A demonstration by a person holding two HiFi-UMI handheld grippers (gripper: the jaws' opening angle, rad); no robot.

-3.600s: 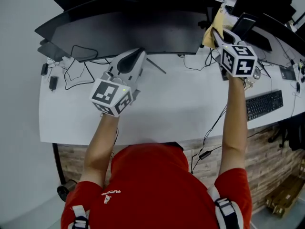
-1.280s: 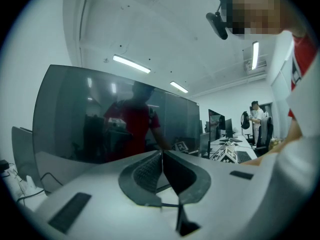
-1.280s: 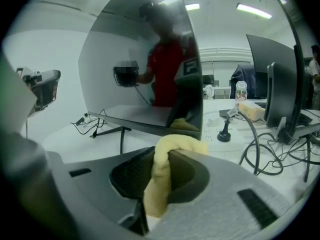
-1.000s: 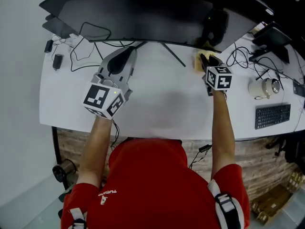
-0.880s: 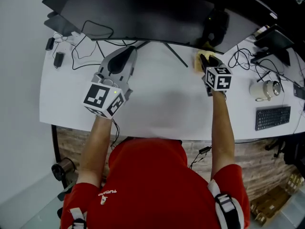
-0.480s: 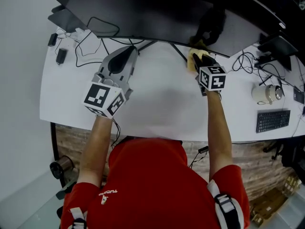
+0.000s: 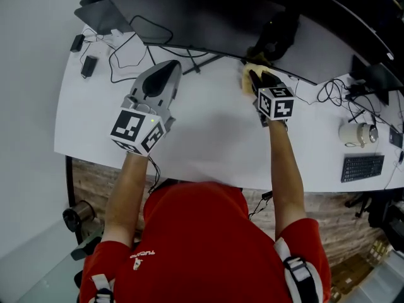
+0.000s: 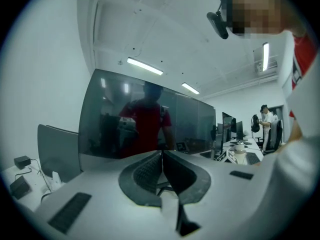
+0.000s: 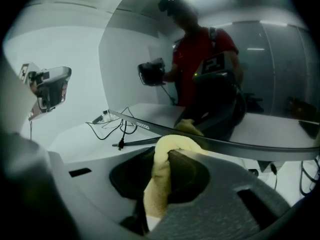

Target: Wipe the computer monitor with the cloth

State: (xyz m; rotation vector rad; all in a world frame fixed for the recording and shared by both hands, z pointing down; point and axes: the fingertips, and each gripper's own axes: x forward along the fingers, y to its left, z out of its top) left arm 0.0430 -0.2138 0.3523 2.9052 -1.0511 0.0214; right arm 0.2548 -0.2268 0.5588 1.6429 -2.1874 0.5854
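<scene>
Gripping a yellow cloth (image 7: 247,74) (image 9: 156,181), the right claw (image 7: 255,79) (image 9: 167,151) has both jaws pinched tight on the fabric, which runs up between them and bulges out as a soft fold past their tips. In the right gripper view that fold sits right at the bottom edge of the computer monitor (image 9: 270,74), and the cloth's own yellow reflection shows in the glass just above it; whether cloth and screen actually touch cannot be told. From the head view the cloth is low on the wide, curved, dark monitor (image 7: 208,14), to the right of its middle, with the right arm stretched out over the white tabletop (image 7: 208,137).

The left claw (image 7: 170,67) (image 8: 161,156) hangs above the tabletop well to the left of the right one, pointing at the monitor (image 8: 140,119). Its jaws are closed against each other along a thin line and hold nothing.

Black cables (image 7: 136,40) loop across the far left of the tabletop beneath the screen. A thin leg of the monitor stand (image 7: 205,60) lies on the tabletop between the two claws. Far off to the right stand a white mug (image 7: 353,133) and a dark keyboard (image 7: 361,167)
</scene>
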